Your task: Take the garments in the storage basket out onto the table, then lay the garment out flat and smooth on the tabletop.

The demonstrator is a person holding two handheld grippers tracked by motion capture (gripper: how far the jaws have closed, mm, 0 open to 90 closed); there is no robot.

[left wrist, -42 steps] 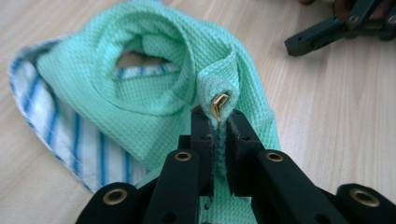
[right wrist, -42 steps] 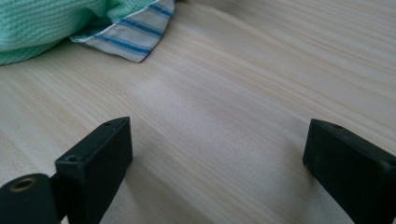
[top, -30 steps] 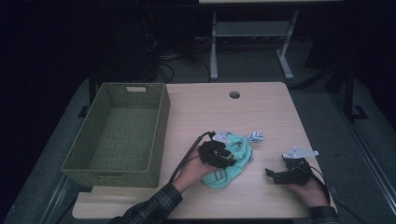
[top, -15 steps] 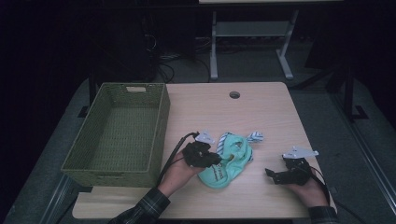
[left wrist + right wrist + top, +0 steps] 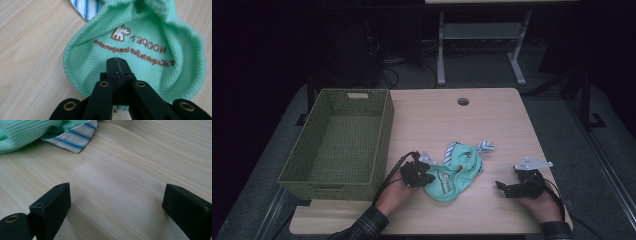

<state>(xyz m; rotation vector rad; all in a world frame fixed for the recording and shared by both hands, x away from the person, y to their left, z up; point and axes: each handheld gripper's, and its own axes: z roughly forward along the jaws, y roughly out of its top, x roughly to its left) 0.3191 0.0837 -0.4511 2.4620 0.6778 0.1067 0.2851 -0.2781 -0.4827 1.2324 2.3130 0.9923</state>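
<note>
The table [image 5: 492, 125] is a light wooden top with a small round hole [image 5: 463, 101] near its far edge; it carries everything else here, and the person's forearms come in over its near edge; on its left part stands a green woven basket [image 5: 382, 135], long and rectangular, with a cut-out handle in its far wall; nothing lies inside it, only the woven bottom; its right wall runs just beside the left hand.

Near the middle of the table's front part lies a mint-green cloth [image 5: 454, 172], crumpled into a loose heap, well outside the basket and just right of it; brown printed lettering and a small animal figure show on its mesh surface in the left gripper view; a white piece with blue stripes [image 5: 484, 147] pokes out at its far right side, resting on the wood.

The left hand-held gripper [image 5: 426, 179] sits at the near left edge of the cloth; its jaws have just been closing and now meet tip to tip, pinched on the cloth's hem, with the mesh bunched around them in its own view; the right hand-held gripper [image 5: 502, 187] rests on the table well to the right of the cloth, pointing toward it, jaws spread wide with only bare wood between them.
</note>
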